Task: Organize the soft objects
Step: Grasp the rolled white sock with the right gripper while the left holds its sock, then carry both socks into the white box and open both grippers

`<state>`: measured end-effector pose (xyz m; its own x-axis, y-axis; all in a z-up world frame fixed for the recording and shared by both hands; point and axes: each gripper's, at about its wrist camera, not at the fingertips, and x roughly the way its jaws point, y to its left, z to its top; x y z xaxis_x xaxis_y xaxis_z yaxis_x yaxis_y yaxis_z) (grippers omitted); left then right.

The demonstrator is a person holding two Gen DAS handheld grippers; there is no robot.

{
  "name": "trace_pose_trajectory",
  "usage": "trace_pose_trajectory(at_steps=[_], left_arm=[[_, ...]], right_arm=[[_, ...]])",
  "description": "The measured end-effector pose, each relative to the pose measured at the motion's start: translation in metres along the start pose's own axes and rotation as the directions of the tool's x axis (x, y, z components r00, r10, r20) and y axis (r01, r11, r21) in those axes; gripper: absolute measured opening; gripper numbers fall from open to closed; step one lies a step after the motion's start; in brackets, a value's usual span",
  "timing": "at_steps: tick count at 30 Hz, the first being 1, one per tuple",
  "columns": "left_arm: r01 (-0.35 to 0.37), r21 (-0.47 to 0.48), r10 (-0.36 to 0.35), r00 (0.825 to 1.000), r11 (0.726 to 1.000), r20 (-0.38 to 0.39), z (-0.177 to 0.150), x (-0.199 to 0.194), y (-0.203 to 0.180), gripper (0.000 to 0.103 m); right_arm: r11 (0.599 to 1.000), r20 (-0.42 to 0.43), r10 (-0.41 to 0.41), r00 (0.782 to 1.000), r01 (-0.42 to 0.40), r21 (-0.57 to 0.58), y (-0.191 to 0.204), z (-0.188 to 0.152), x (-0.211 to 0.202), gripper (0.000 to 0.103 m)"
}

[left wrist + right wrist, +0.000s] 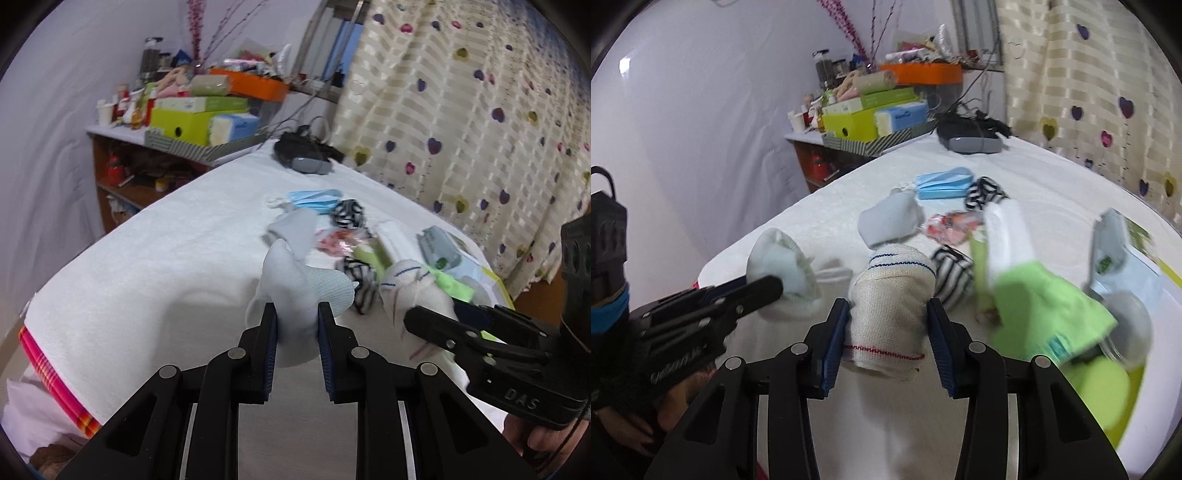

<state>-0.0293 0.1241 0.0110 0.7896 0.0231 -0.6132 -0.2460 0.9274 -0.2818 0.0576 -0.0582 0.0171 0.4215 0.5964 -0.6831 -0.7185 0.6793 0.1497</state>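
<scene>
Left wrist: fingers (297, 325) pinch pale sock (303, 284); right clamps bandage roll (888, 314).

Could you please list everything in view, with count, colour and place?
Pale blue sock: one, in left gripper.
Cream roll: one, blue and red stripes, in right gripper.
Grey sock: one, mid-table.
Face mask: one, blue, farther back.
Striped cloths: two, black-and-white, one by the mask, one nearer.
Green cloth: one, right of the roll, blurred.
Black device: one, far end.
Tablecloth: one, white.
Shelf: cluttered boxes, beyond table.
Curtain: one, cream with hearts.
Left gripper: shut on sock.
Right gripper: shut on roll.
</scene>
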Motion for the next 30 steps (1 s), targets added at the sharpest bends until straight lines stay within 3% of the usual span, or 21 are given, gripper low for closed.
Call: trace_pose_trajectory(at_steps=[15,30], left_arm=[[0.144,0.153,-0.142,0.990,0.978,-0.025,-0.011,-0.011,-0.093,0.020],[0.287,0.299,-0.280,0.958,0.910,-0.067,-0.009,-0.005,-0.193,0.020]], right_arm=[[0.990,0.121,-0.054,0.991,0.037,0.136,-0.054,-0.037,-0.085,0.044],[0.942,0.192,-0.206,0.959,0.141,0.306,-0.129,-0.073,-0.148,0.044]])
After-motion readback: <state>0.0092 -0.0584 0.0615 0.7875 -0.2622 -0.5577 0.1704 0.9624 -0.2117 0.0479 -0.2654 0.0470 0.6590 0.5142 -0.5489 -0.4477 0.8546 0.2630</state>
